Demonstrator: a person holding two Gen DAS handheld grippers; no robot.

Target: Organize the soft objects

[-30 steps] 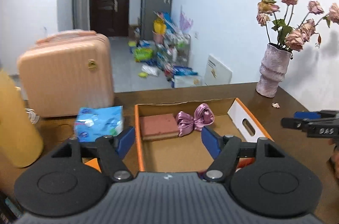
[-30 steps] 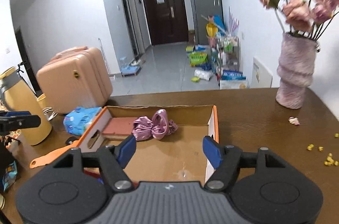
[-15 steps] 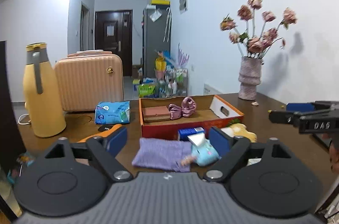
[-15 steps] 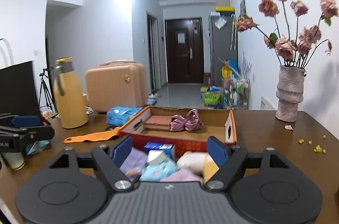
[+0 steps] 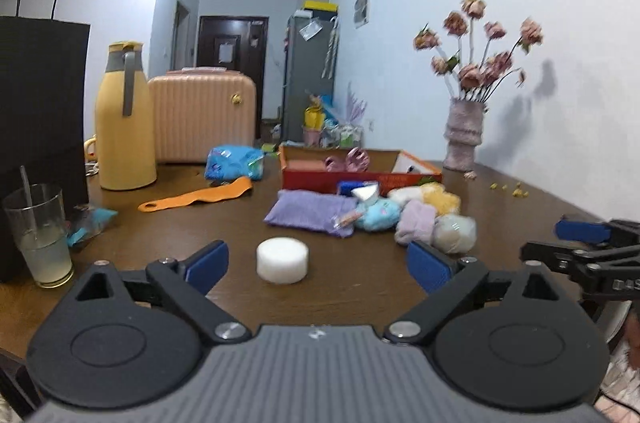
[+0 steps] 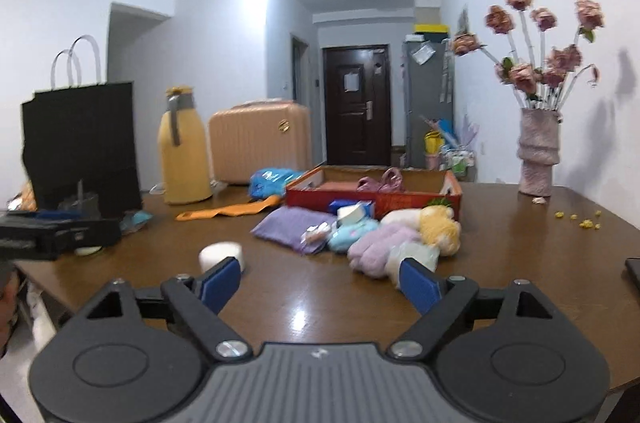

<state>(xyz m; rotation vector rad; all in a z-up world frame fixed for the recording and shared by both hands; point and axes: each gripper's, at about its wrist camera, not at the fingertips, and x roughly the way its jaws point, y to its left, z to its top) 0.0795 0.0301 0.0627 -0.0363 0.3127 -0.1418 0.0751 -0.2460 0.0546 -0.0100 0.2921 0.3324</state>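
Note:
An orange cardboard box point(image 5: 360, 177) point(image 6: 372, 197) stands mid-table and holds a pink bow point(image 5: 348, 160) and a reddish pad. In front of it lies a pile of soft things: a purple pouch point(image 5: 310, 215) point(image 6: 292, 227), a light blue plush point(image 5: 378, 215), a lilac plush point(image 6: 380, 247), a yellow plush point(image 6: 438, 229) and a pale ball point(image 5: 456, 233). A white round sponge point(image 5: 283, 260) point(image 6: 221, 254) lies nearer. My left gripper point(image 5: 318, 265) is open and empty, just behind the sponge. My right gripper point(image 6: 320, 281) is open and empty, short of the pile.
On the brown table point(image 5: 200, 223) stand a yellow thermos point(image 5: 126, 115), a peach suitcase point(image 5: 202, 117), a black paper bag point(image 5: 36, 127), a glass with a drink point(image 5: 42, 235), a vase of dried roses point(image 6: 538, 151), a blue tissue pack point(image 5: 234, 163) and an orange strap point(image 5: 196, 197).
Both grippers have pulled back from over the box toward the near table edge and lowered. The pile, sponge and glass have come into view. Both jaws stay open.

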